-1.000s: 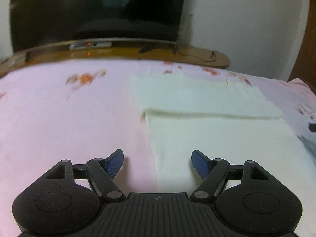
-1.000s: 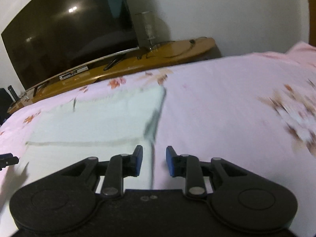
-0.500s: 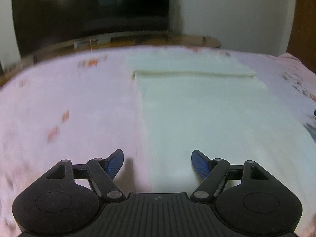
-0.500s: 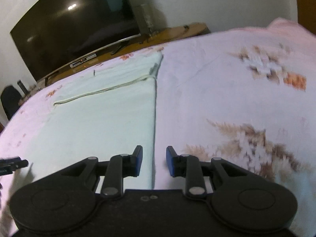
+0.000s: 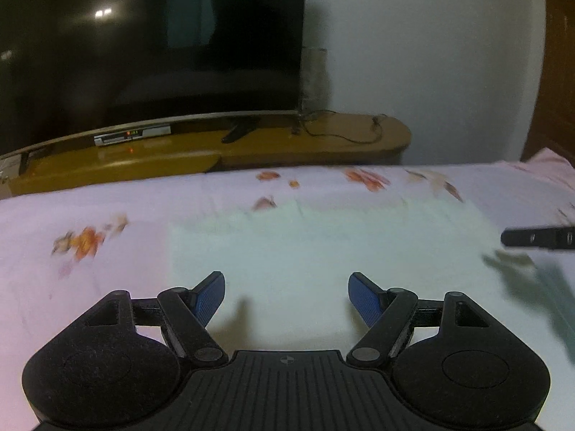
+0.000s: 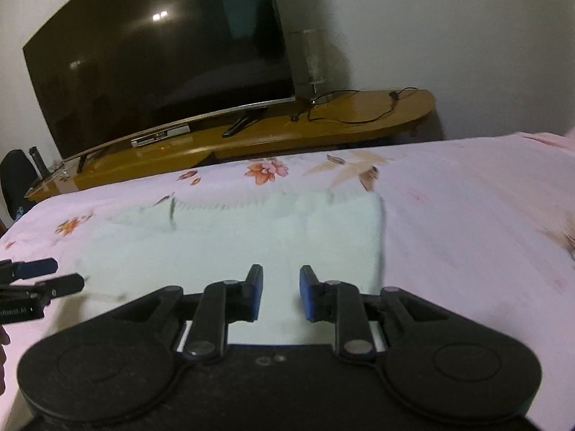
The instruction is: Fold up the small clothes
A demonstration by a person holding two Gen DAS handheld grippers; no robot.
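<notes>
A pale white cloth lies flat on the pink floral bedsheet, blurred by motion. My left gripper hovers over its left part, open wide, with nothing between the blue pads. My right gripper is over the cloth near its right edge. Its jaws are closing to a narrow gap, and only the cloth lying below shows through that gap. Each gripper appears in the other's view: the left gripper at the cloth's left side, the right gripper at the right side.
Beyond the bed's far edge stands a wooden TV bench with a large dark TV, a set-top box and a loose cable. A white wall is behind. A dark chair sits far left.
Both grippers drew back over the cloth's near part, then came forward toward the TV again. The cloth now looks shorter, and its cross fold line no longer shows.
</notes>
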